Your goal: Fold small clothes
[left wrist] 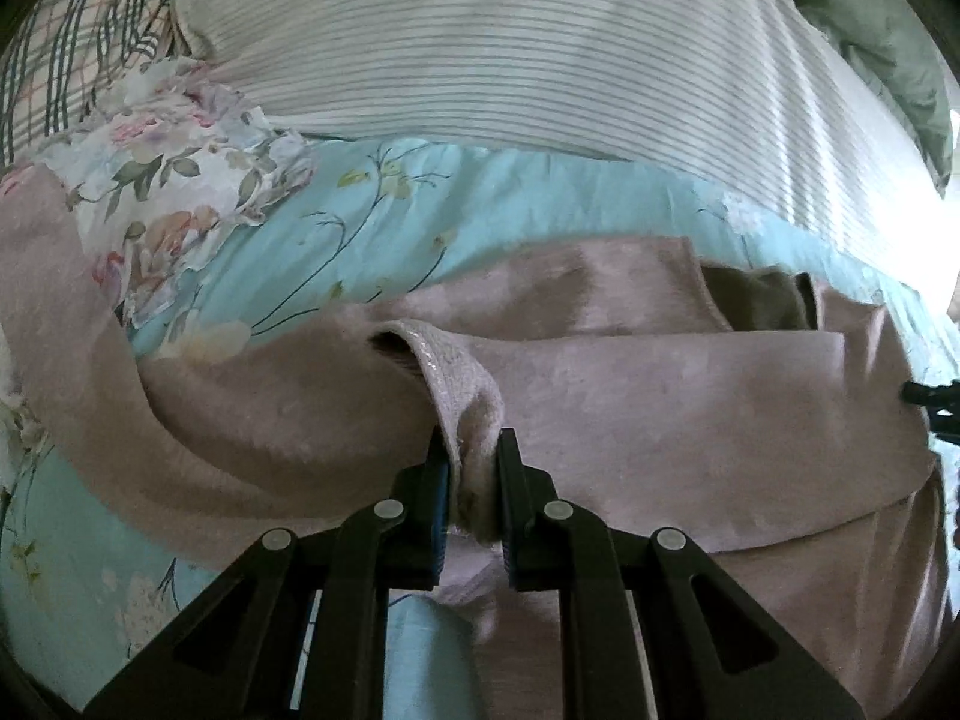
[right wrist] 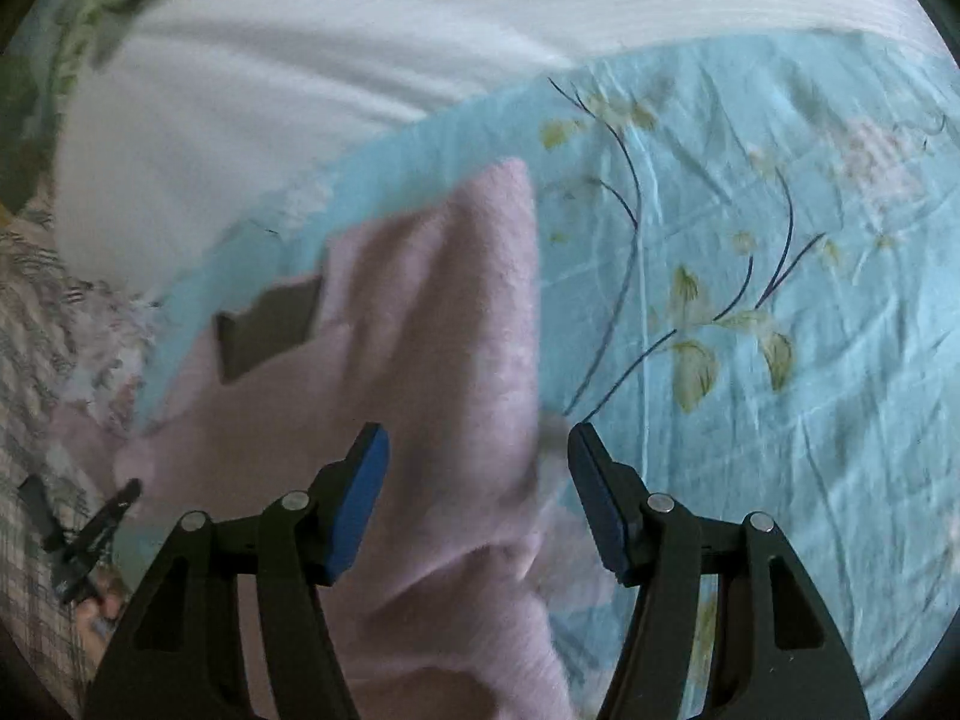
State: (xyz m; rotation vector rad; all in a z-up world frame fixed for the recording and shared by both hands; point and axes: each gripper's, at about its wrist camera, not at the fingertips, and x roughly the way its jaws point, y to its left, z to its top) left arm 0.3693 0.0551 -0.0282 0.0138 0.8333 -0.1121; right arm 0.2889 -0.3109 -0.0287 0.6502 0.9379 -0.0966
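On a bed spread with a light blue floral sheet [left wrist: 384,222], I am working through the fold of a small pink garment [left wrist: 660,396], a soft fleecy piece lying crumpled across the sheet below a striped pillow [left wrist: 480,48].

At left, I am holding the left gripper [left wrist: 470,468] clamped on the garment's ribbed cuff [left wrist: 456,372]; the pads are pressing the bunched knit between them, and the cloth is draping away to either side of the grip. A darker patch [left wrist: 756,294], perhaps a lining or an opening, is showing near the garment's far edge; I cannot tell which.

At right, I am steering the right gripper [right wrist: 477,450] in over the garment's other side. Its jaws are standing apart with nothing pinched, the blue pads [right wrist: 360,504] straddling the pink edge where it meets the sheet. The view is blurred, so I cannot say whether either pad is touching the fabric.

In my judgement, I am setting up the two-point hold before a fold. The next move is calling for the right jaws to close squarely on that edge, then both hands lifting together so the cloth is carried over evenly.
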